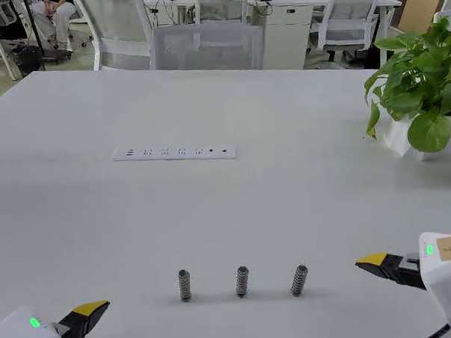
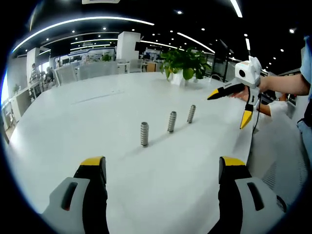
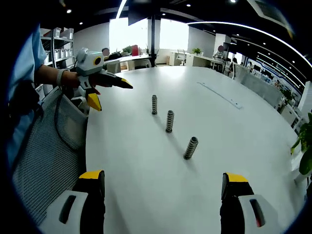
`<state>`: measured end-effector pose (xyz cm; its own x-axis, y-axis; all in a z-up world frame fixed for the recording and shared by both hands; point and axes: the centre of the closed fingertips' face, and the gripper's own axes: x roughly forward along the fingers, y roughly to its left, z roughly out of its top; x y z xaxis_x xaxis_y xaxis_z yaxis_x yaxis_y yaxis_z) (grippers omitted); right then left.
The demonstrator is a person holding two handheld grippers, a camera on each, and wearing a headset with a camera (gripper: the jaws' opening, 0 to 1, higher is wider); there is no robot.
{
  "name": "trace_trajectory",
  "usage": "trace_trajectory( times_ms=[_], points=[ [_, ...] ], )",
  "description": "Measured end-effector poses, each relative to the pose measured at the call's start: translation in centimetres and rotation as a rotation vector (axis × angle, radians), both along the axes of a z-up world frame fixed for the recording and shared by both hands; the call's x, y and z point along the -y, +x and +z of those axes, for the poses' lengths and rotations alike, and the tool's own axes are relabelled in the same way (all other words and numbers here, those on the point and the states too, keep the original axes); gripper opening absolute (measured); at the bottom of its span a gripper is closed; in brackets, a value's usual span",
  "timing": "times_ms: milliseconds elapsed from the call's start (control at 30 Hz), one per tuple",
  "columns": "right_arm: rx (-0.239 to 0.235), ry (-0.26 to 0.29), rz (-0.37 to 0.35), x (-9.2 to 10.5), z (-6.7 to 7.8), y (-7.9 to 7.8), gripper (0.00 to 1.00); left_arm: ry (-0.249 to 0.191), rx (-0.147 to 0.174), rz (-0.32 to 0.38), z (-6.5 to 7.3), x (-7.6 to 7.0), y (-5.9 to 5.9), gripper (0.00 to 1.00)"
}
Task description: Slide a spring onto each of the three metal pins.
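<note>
Near the table's (image 1: 287, 204) front edge stand three springs (image 1: 242, 281), with a plant (image 1: 420, 86) at its right edge. The left gripper (image 2: 163, 163) and right gripper (image 3: 163, 176) gape empty.

White table (image 1: 302, 210), chairs (image 1: 205, 46) behind (potted plant (image 1: 420, 93)).

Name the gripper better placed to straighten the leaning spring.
Right. The right gripper, jaws open and empty, sits nearest the leaning coiled metal spring; the left gripper has two upright springs in between.
</note>
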<state>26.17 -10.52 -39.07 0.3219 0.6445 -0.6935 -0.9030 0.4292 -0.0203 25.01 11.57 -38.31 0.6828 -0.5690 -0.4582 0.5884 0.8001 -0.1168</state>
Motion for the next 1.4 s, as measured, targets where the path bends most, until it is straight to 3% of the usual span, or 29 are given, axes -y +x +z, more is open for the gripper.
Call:
trace_trajectory(
  times_ms=[333,800,1400],
  points=[
    [0.003,0.052,-0.114,2.3,0.2,-1.3,1.00,0.028,-0.029,-0.031,-0.5,0.0,-0.4,0.95],
    [0.036,0.164,-0.224,2.7,1.7,-2.5,1.00,0.043,-0.035,-0.050,-0.3,0.2,-0.8,0.95],
    [0.035,0.179,-0.251,2.8,1.8,-3.3,1.00,0.016,-0.024,-0.024,0.2,0.1,-0.9,0.95]
  ],
)
